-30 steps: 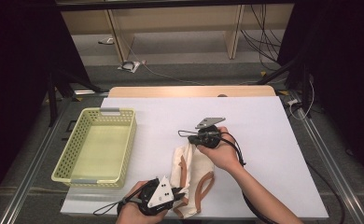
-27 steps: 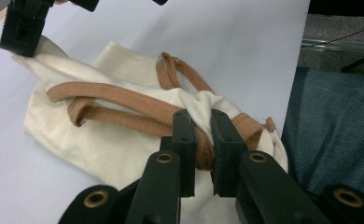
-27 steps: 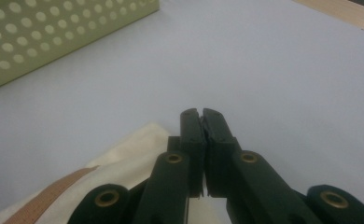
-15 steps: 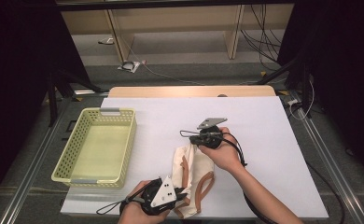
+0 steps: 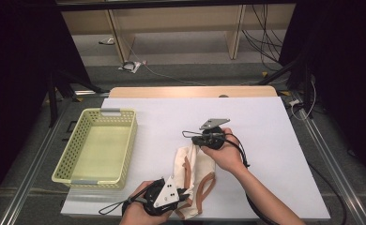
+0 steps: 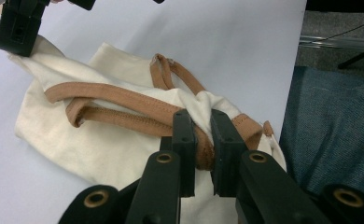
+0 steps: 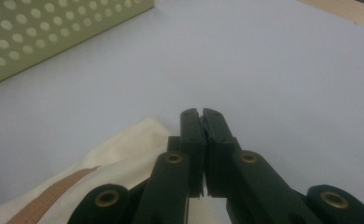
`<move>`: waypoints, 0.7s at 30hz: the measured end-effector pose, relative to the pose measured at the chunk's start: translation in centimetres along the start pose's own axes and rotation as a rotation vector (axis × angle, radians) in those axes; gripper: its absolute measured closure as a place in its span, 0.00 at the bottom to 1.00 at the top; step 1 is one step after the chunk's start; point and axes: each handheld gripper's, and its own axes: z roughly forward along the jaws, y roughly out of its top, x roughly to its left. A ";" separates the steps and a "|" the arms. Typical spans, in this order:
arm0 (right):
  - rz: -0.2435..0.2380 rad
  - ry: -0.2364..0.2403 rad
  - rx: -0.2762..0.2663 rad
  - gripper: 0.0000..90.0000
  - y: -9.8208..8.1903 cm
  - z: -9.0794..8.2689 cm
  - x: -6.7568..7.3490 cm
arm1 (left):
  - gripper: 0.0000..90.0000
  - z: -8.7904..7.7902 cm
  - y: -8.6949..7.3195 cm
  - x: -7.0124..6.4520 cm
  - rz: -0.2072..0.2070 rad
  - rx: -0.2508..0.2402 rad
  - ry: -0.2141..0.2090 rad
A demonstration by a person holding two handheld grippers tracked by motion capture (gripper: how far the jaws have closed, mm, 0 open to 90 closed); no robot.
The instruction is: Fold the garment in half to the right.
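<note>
White worktop [image 5: 275, 140] carries a cream bag [image 5: 190, 178] beside a basket [image 5: 64, 161]. Left gripper [image 6: 202, 140] fingers clamp its brown strap and cloth at the near end; right gripper [image 5: 195, 139] fingers pinch the far corner. The bag's long axis runs between them.

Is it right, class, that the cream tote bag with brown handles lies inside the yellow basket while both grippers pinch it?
Not quite. The high view shows the tote bag on the white table, beside the yellow basket. The left gripper and right gripper do pinch it.
</note>
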 end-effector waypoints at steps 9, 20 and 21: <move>0.005 0.002 0.001 0.98 -0.1 -0.1 -0.1 | 0.91 0.1 0.0 0.0 -0.001 0.003 -0.003; 0.006 0.002 0.005 0.98 -0.2 -0.1 -0.2 | 0.91 0.3 -0.1 0.0 -0.001 0.013 -0.009; 0.007 0.002 0.006 0.98 -0.3 -0.1 -0.2 | 0.91 0.3 -0.1 0.0 -0.001 0.013 -0.010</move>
